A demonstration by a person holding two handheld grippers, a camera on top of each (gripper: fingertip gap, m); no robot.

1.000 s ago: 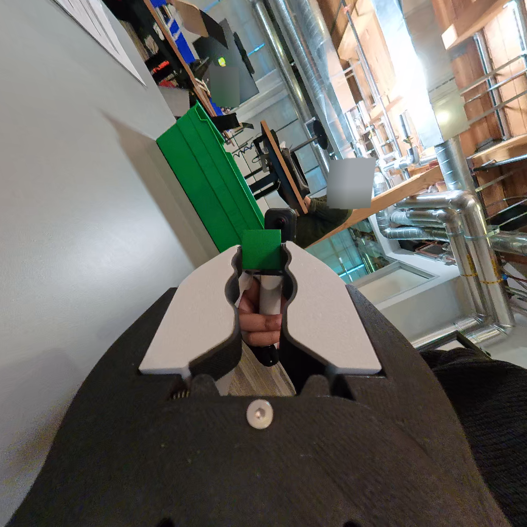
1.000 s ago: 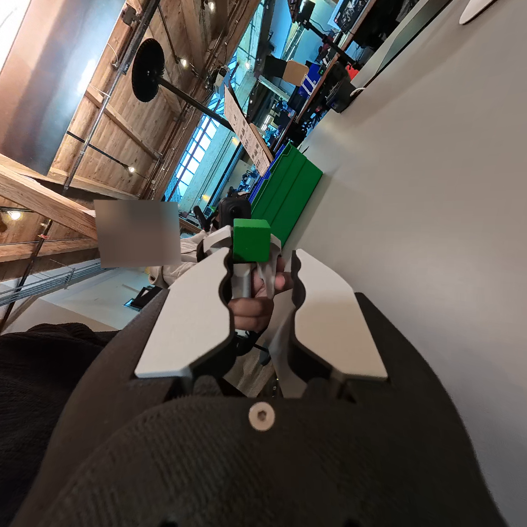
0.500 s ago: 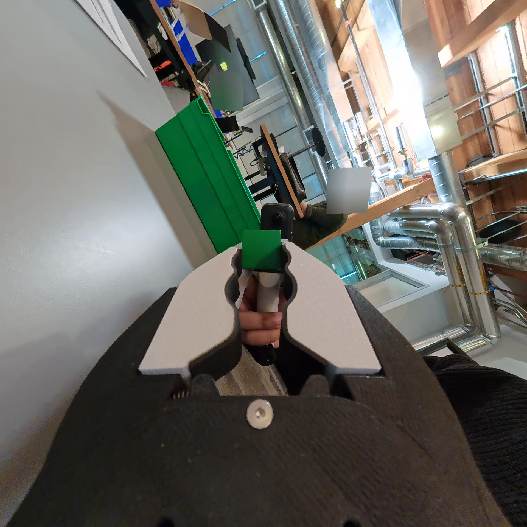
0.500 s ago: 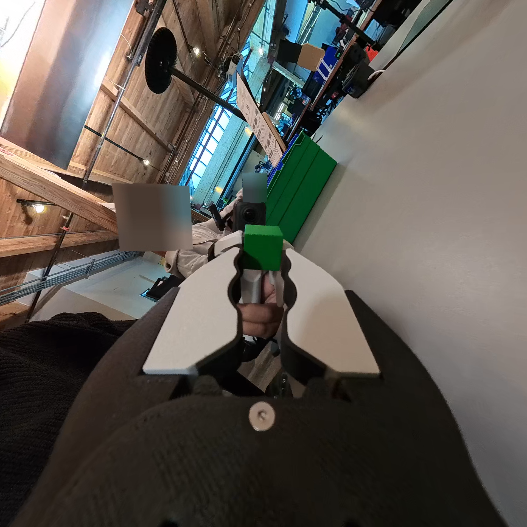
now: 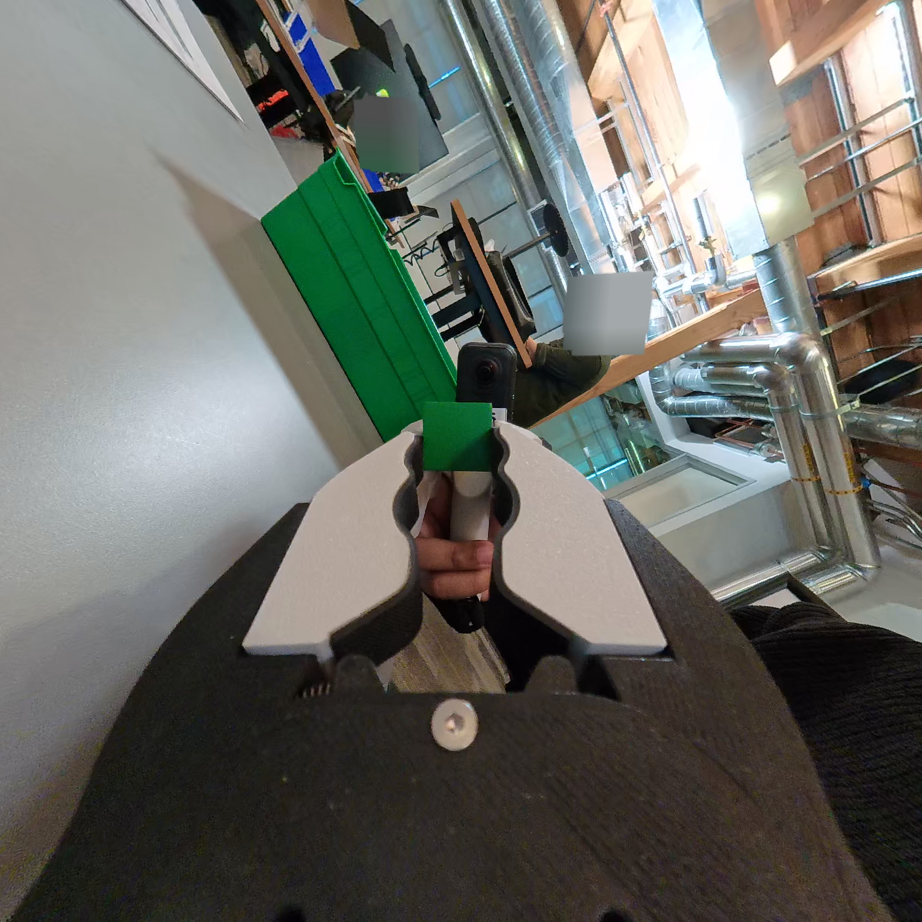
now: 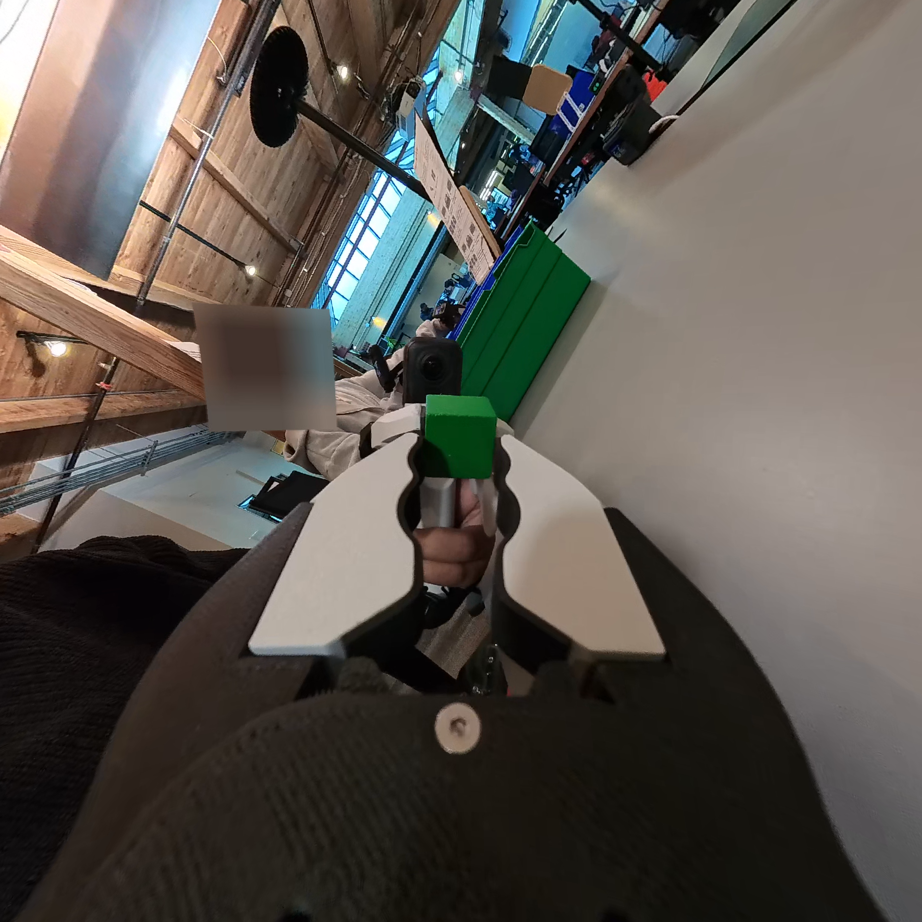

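Note:
A small green cube (image 5: 455, 446) sits between the fingertips of my left gripper (image 5: 456, 435), which is shut on it. Straight ahead in this view is the other gripper's camera (image 5: 486, 375) and the hand (image 5: 451, 564) holding it. In the right wrist view my right gripper (image 6: 459, 441) is shut on the same green cube (image 6: 461, 434) from the opposite side. The left gripper's camera (image 6: 432, 369) and its hand (image 6: 451, 554) show behind the cube. The cube is held in the air, beside the grey tabletop (image 5: 124, 349).
Both views are rolled sideways. A green plastic bin (image 5: 349, 309) stands on the grey tabletop (image 6: 748, 399); it also shows in the right wrist view (image 6: 519, 329). People sit beyond the table, one in a dark sleeve (image 5: 559, 379), one in beige (image 6: 339, 434). Pipes and shelves lie farther off.
My right gripper, open around the cube a second ago, has closed on it. My left gripper has stayed shut on the cube. Both views have shifted slightly.

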